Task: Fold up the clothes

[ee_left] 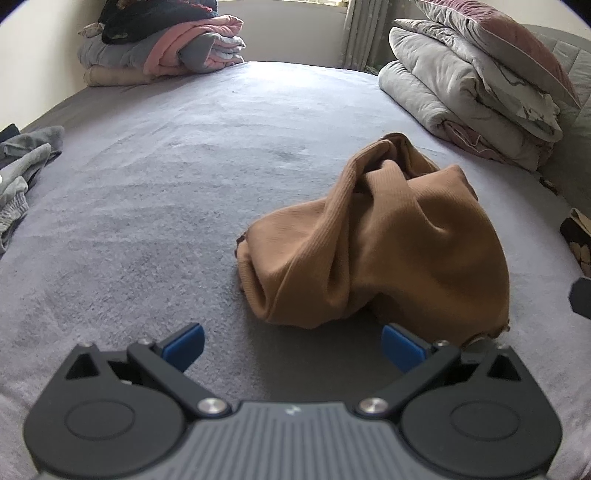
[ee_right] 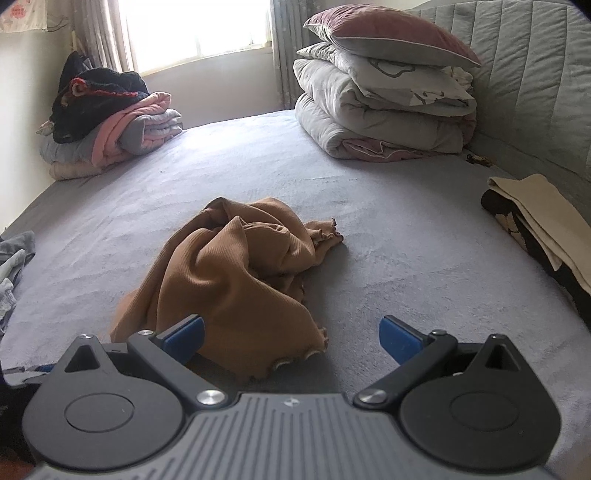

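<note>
Crumpled brown ribbed top (ee_right: pixel 229 266) lies mid-bed on the grey bedspread (ee_right: pixel 388 258) — left gripper (ee_left: pixel 293 347) and right gripper (ee_right: pixel 291 341) both spread wide, holding nothing, just short of it.

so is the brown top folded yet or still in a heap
Not folded: the brown top lies crumpled in a heap on the bed, with twisted creases and its frilled hem bunched, and neither hand-held gripper touching it.

home bedroom, bed (ee_right: pixel 369 206), stacked pillows (ee_right: pixel 384 85), curtained window (ee_right: pixel 195 29)
</note>
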{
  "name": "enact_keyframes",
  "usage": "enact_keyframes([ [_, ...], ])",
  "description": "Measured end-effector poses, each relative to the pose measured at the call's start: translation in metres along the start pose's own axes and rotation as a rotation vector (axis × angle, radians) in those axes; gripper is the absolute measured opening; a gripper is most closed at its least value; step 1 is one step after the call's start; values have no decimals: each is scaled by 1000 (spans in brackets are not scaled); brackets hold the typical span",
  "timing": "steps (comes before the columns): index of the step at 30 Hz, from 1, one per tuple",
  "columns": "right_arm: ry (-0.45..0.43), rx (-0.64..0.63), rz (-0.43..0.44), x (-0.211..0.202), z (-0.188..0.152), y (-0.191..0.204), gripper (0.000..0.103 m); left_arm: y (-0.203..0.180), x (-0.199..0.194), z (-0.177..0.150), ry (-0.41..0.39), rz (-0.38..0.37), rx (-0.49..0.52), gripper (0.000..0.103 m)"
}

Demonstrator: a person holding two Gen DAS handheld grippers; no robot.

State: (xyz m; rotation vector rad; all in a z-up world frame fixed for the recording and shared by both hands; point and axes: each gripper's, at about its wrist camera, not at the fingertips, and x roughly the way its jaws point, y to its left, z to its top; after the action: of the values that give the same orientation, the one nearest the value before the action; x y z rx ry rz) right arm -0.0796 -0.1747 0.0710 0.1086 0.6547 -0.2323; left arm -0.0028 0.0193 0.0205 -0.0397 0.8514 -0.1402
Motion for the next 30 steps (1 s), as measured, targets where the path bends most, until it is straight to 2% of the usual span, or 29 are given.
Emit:
enact_keyframes([
  [4, -2, -27, -39, -9, 0, -2, 103, 2, -1, 1, -12, -1, -15, 103],
  [10, 15, -1, -23, -21, 11, -2, 103, 5, 3, 3, -15, 11, -13, 103],
  [15, -80, -9, -1, -29, 32, 12, 103, 8, 5, 4, -5, 8, -27, 103],
  [17, -87, -24, 7, -29, 34, 18, 103, 7, 5, 2, 1, 4, -17, 103],
  [22, -52, -45, 13, -8, 24, 23, 103, 5, 3, 0, 3, -4, -1, 103],
  [26, 36, -51, 21, 25, 24, 19, 103, 4, 5, 0, 1, 23, 9, 103],
  [30, 57, -36, 7, 52, 26, 9, 103, 2, 10, 1, 1, 49, 24, 103],
])
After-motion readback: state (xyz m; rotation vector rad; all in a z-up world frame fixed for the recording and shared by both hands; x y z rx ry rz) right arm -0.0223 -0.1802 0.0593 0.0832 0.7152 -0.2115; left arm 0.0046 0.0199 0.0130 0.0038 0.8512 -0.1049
